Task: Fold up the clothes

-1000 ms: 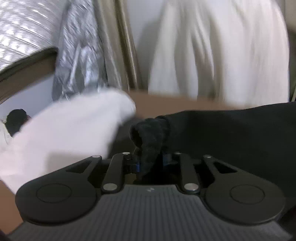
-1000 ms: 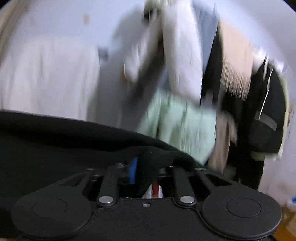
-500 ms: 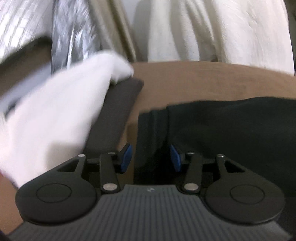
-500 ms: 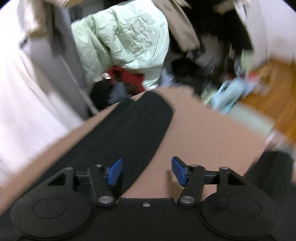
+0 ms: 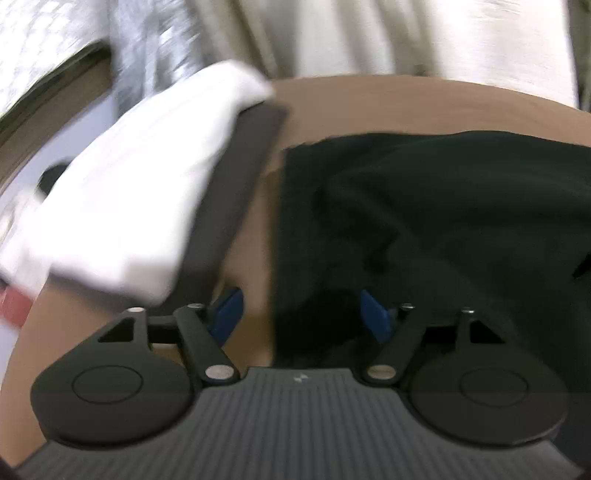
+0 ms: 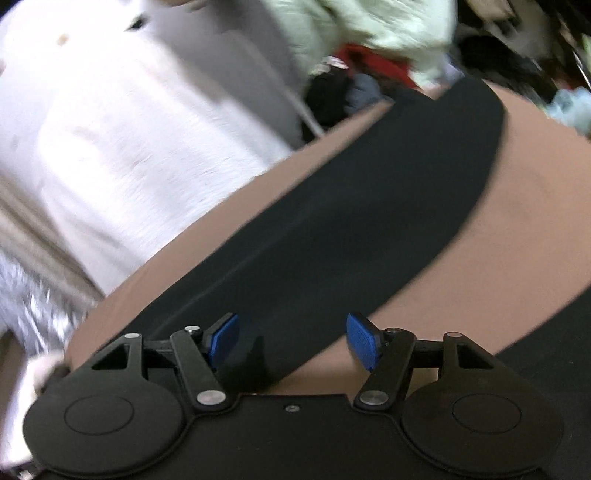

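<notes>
A black garment [image 5: 443, 221] lies spread on a brown surface [image 5: 388, 107]. My left gripper [image 5: 301, 314] is open just above the garment's near left edge, its blue pads [image 5: 229, 308] apart and holding nothing. In the right wrist view a long black part of the garment [image 6: 369, 221] runs diagonally across the brown surface [image 6: 498, 240]. My right gripper [image 6: 291, 339] is open over its near end, blue pads [image 6: 364, 341] wide apart, nothing between them.
A folded white cloth [image 5: 140, 192] lies on a dark grey piece [image 5: 236, 177] to the left of the black garment. A white hanging fabric [image 5: 424, 37] stands behind the surface. A pale green jacket [image 6: 369, 29] and piled clothes [image 6: 362, 62] sit beyond the far edge.
Both grippers were shut on the black garment a second ago and have let go of it. The garment now lies flat, and the fingers have opened wider.
</notes>
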`<state>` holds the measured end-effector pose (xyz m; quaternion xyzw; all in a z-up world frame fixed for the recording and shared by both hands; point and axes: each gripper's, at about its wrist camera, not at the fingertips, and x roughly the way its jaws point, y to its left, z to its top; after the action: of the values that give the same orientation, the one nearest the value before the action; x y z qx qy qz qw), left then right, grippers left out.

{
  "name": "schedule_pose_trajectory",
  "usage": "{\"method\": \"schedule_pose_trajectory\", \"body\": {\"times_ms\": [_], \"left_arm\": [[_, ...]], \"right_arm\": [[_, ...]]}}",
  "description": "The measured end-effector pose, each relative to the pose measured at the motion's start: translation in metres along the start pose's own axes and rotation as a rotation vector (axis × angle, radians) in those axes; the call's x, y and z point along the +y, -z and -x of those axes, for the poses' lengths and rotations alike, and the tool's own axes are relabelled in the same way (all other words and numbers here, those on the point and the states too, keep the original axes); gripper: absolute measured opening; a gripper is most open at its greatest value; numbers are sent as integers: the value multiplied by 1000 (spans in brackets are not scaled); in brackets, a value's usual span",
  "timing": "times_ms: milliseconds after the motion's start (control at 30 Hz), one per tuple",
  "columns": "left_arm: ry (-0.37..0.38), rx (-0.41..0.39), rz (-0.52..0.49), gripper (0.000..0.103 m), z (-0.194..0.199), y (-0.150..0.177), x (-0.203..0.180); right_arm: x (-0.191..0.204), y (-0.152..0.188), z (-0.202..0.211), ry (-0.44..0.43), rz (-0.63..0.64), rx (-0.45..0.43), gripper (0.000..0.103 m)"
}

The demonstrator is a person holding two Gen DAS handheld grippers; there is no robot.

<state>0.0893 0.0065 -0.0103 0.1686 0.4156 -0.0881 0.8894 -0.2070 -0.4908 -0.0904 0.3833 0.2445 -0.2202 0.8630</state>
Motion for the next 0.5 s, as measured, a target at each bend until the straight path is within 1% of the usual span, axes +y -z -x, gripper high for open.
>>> {"method": "schedule_pose_trajectory", "body": {"times_ms": [33, 100, 133, 200, 233, 267, 300, 333, 367, 400, 433, 500], "left_arm": [[-9, 26, 25, 72, 2, 5, 7], [9, 117, 80, 72, 4, 19, 24], [34, 163, 118, 72, 3, 27, 33], [108, 243, 208, 72, 1, 43, 52], [129, 267, 240, 72, 2, 50, 59], [131, 281, 260, 72, 6, 56, 65], [134, 275, 264, 72, 12, 60, 68], [144, 256, 262, 75, 20, 64, 70], [159, 235, 256, 79, 28, 68, 71], [174, 226, 251, 88, 32, 70, 71], [192, 227, 250, 93, 34, 73, 69], [226, 270, 269, 94, 29, 81, 62]], "right_arm": [[12, 5, 2, -15, 40, 13, 70], [36, 14, 6, -46, 119, 38, 70], [48, 18, 7, -61, 159, 50, 70], [73, 27, 11, -92, 238, 75, 70], [85, 32, 13, -107, 278, 88, 70], [98, 43, 13, -129, 321, 113, 70], [111, 60, 12, -156, 368, 149, 70], [124, 77, 10, -184, 415, 186, 70], [137, 94, 9, -211, 462, 223, 70], [150, 111, 7, -239, 508, 259, 70], [163, 128, 6, -266, 555, 296, 70], [185, 158, 3, -297, 688, 347, 70]]}}
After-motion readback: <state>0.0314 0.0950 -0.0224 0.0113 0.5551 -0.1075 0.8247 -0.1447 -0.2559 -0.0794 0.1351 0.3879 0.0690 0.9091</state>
